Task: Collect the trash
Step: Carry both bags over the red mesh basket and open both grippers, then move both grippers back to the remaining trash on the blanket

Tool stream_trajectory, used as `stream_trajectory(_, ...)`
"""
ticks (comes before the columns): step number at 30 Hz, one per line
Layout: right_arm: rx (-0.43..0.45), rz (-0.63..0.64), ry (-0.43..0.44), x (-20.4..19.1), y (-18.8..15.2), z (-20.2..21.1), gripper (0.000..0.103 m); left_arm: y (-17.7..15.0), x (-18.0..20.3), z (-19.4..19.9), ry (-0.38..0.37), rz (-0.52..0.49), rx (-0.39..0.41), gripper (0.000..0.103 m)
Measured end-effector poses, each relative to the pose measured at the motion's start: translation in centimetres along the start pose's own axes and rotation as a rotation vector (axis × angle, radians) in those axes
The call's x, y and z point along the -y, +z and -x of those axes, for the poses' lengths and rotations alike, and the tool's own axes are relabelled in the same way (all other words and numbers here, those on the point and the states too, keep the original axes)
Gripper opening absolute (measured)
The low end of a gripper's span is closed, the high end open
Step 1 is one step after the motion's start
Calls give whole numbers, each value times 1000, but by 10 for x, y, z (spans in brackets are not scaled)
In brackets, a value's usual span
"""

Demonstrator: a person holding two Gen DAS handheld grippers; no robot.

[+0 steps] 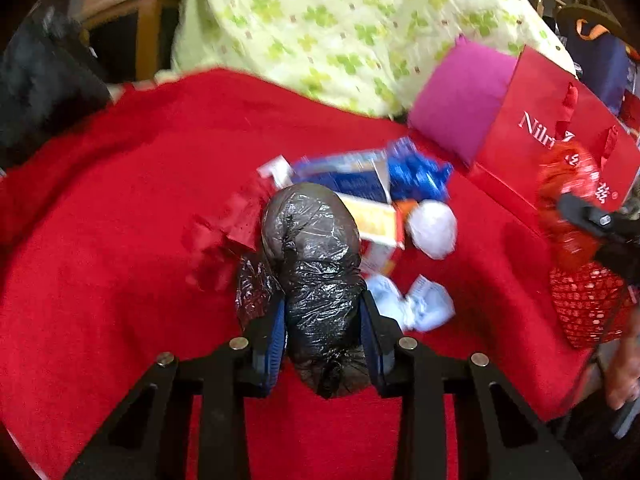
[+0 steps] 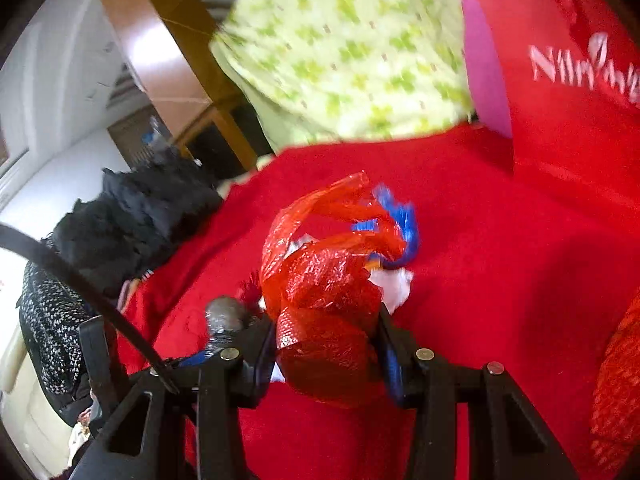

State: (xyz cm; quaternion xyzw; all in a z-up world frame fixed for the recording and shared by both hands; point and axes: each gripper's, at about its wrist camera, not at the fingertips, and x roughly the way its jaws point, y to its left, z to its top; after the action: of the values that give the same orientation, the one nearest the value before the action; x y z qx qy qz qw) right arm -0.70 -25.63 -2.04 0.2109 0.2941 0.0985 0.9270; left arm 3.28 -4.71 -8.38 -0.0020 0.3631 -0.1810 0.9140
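Left tool (image 1: 324, 340) clamps a black plastic bag (image 1: 316, 264); right tool (image 2: 328, 352) clamps a red plastic bag (image 2: 324, 292).

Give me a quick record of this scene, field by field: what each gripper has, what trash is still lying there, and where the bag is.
surface: red blanket
left gripper: shut on the black plastic wad
right gripper: shut on the red plastic wad
loose trash: white paper ball, blue foil wrapper, flattened cartons, pale crumpled tissue
bag: red paper bag, lying on the blanket, right of the pile
behind: green-patterned quilt
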Motion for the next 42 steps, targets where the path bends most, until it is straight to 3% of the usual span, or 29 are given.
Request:
stream_trajectory(3, 91, 33, -8, 0, 4, 31, 47, 1, 4, 18, 52, -22, 44, 37)
stream_trajectory(8, 222, 43, -15, 12, 8, 84, 47, 15, 49, 47, -31, -117, 88, 37)
stream_trajectory(12, 325, 26, -43, 30, 6, 134, 47, 41, 104, 65, -210, -172, 105, 37)
stream_trajectory(19, 438, -149, -115, 99, -1, 202, 49, 74, 219, 62, -425, -323, 87, 37)
stream_trajectory(26, 470, -358, -178, 166, -20, 246, 50, 78, 314, 55, -559, -415, 18, 39)
stream_trajectory(28, 470, -402, -183, 179, -22, 251, 54, 75, 329, 43, -562, -429, -11, 40)
stream_trajectory(30, 480, -436, -184, 185, -23, 257, 77, 71, 341, 30, -538, -439, -30, 49)
stream_trajectory(33, 508, -436, -195, 186, -23, 264, 78, 64, 348, 18, -500, -446, -43, 62)
stream_trajectory(39, 529, -379, -197, 172, -19, 264, 78, 61, 309, 30, -470, -382, -1, 65)
stream_trajectory(42, 553, -296, -182, 149, -17, 260, 78, 56, 270, 37, -405, -332, 26, 66)
